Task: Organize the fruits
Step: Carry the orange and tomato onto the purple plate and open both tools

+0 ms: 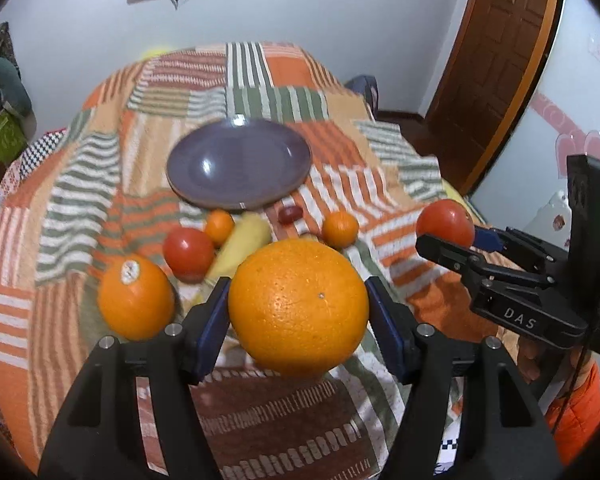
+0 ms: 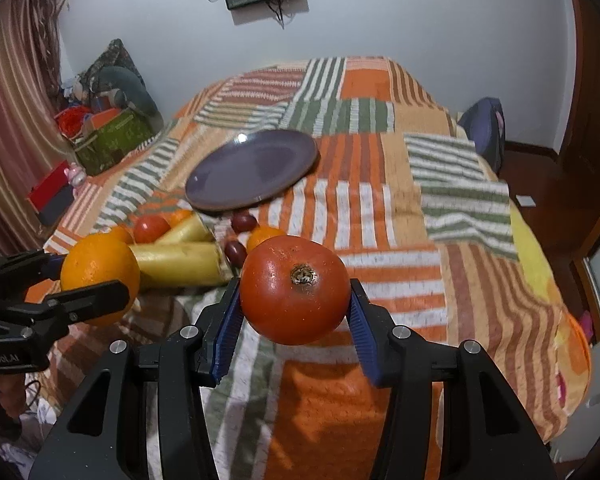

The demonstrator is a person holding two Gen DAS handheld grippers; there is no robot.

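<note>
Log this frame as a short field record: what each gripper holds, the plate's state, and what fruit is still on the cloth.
left gripper: shut on large orange, lifted off the cloth
right gripper: shut on tomato, lifted
plate: purple, nothing on it
still on the patchwork cloth: stickered orange, second tomato, two small oranges, two yellow fruits, two dark red small fruits
placement: none on the plate yet

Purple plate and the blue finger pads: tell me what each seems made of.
Purple plate: likely glazed ceramic, since it is glossy with sharp light glints and a thin paler rim; coated glass or melamine is possible.
Blue pads on the fingers: probably rubber or soft plastic, matte with fine ribbing, pressed against the tomato.
</note>
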